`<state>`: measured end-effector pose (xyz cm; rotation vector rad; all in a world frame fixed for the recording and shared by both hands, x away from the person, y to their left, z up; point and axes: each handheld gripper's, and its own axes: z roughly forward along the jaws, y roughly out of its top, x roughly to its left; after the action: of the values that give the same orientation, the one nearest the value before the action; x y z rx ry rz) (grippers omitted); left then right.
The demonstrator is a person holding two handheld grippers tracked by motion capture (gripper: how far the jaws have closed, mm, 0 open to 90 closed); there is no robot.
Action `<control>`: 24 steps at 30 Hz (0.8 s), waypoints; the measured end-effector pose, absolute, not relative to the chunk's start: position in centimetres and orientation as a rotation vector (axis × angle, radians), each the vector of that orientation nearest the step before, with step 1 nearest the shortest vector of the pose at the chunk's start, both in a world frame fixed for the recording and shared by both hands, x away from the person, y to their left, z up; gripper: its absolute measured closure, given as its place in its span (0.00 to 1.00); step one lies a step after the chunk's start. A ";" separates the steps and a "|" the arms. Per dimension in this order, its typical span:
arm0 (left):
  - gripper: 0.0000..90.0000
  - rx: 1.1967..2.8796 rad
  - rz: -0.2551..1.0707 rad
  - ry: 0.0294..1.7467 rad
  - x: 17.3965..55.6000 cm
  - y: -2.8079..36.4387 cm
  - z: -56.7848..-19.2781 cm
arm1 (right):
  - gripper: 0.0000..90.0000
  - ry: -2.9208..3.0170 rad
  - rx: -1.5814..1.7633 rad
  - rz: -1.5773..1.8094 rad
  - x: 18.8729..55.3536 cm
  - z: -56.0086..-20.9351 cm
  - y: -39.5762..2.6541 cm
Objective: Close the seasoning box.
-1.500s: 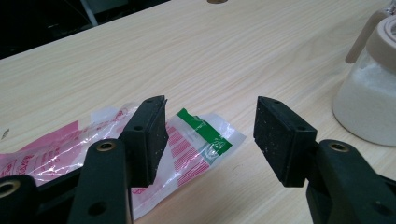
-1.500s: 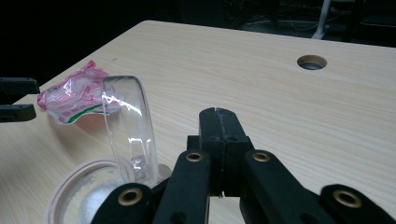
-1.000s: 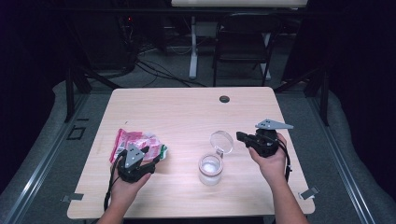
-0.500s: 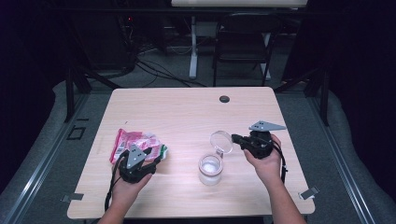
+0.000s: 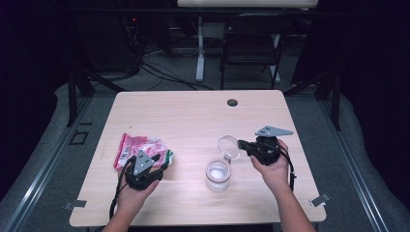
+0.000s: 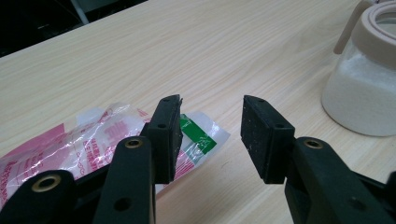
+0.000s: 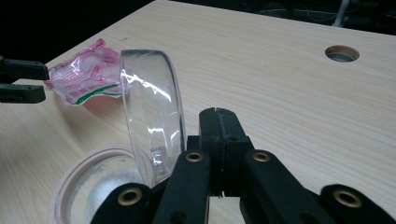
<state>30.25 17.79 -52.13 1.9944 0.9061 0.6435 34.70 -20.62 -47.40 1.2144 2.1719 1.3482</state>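
Clear glass jar [image 5: 218, 175], holding white powder, stands on the wooden table [image 5: 193, 116] near its front edge. Its transparent lid [image 7: 152, 116] is flipped up, tilted open. Just right of the jar, the right gripper [image 5: 245, 144] has its jaws pressed together beside the lid. Left of the jar, the left gripper [image 6: 212, 133] is spread wide over a pink-and-green plastic packet [image 5: 140, 147].
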 end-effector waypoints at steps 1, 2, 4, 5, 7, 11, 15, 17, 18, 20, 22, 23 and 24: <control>0.64 1.992 0.644 0.908 30.3 17.8 -52.1 | 1.00 2.172 1.215 1.342 34.7 -47.4 -20.6; 0.64 1.991 0.642 0.911 30.3 17.9 -52.1 | 1.00 2.177 1.212 1.339 34.7 -47.4 -20.6; 0.64 1.989 0.645 0.911 30.3 17.9 -52.2 | 1.00 2.182 1.212 1.337 34.7 -47.4 -20.6; 0.64 1.990 0.647 0.911 30.3 18.0 -52.2 | 1.00 2.174 1.216 1.345 34.7 -47.5 -20.5; 0.64 1.988 0.646 0.912 30.3 18.0 -52.2 | 1.00 2.178 1.214 1.343 34.7 -47.6 -20.5; 0.64 1.985 0.645 0.921 30.4 18.1 -52.2 | 1.00 2.183 1.207 1.347 34.6 -47.5 -20.2; 0.64 1.983 0.647 0.927 30.4 18.2 -52.2 | 1.00 2.198 1.187 1.335 34.5 -47.5 -20.0; 0.64 1.982 0.645 0.927 30.5 18.3 -52.3 | 1.00 2.197 1.182 1.344 34.4 -47.5 -19.8; 0.64 1.982 0.644 0.928 30.5 18.3 -52.3 | 1.00 2.198 1.180 1.343 34.3 -47.5 -19.7; 0.64 1.980 0.646 0.929 30.6 18.3 -52.3 | 1.00 2.209 1.168 1.335 34.2 -47.5 -19.5; 0.64 1.978 0.646 0.930 30.6 18.4 -52.3 | 1.00 2.218 1.157 1.335 34.1 -47.6 -19.2; 0.64 1.977 0.645 0.932 30.7 18.4 -52.3 | 1.00 2.226 1.149 1.332 34.0 -47.6 -19.0; 0.64 1.976 0.646 0.935 30.7 18.5 -52.3 | 1.00 2.235 1.142 1.332 34.0 -47.7 -18.8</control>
<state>30.71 18.47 -52.29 1.9759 0.9348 0.6459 33.97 -18.84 -47.68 1.1423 2.2348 1.3319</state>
